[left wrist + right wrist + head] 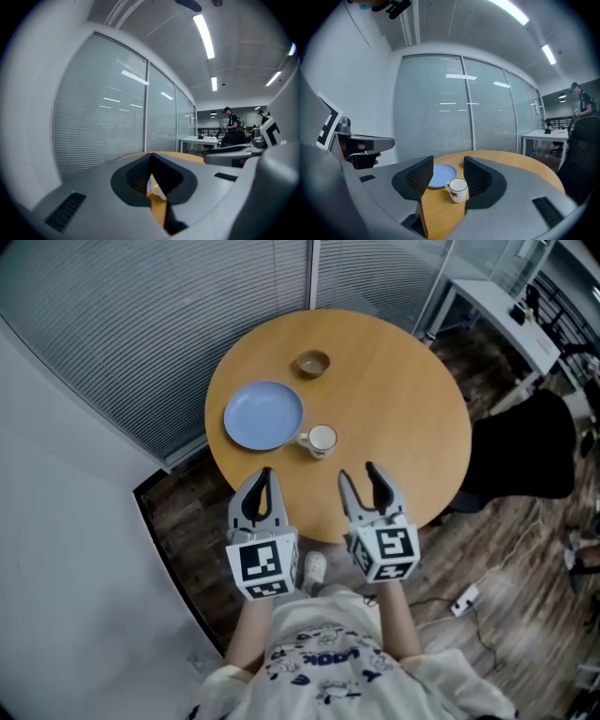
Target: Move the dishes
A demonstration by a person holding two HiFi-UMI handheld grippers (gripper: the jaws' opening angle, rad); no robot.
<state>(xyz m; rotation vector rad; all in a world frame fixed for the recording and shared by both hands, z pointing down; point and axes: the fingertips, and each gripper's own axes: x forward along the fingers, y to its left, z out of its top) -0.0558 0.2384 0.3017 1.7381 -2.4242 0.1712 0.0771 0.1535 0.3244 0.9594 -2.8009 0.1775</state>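
Round wooden table (398,395). Blue plate (263,415) sits toward the left edge. White cup (321,440) is just beside the plate's near-right rim; contact possibly, view too coarse to say. Small brown bowl (313,363) sits toward the far edge.

Left gripper (264,476): jaws clenched, nothing between them, over the near edge.

Right gripper (358,472): jaws apart, gripping nothing. The cup is framed in the gap but lies well ahead. Judgement: the spread suits the cup's width, so the cup is the likely first pick.
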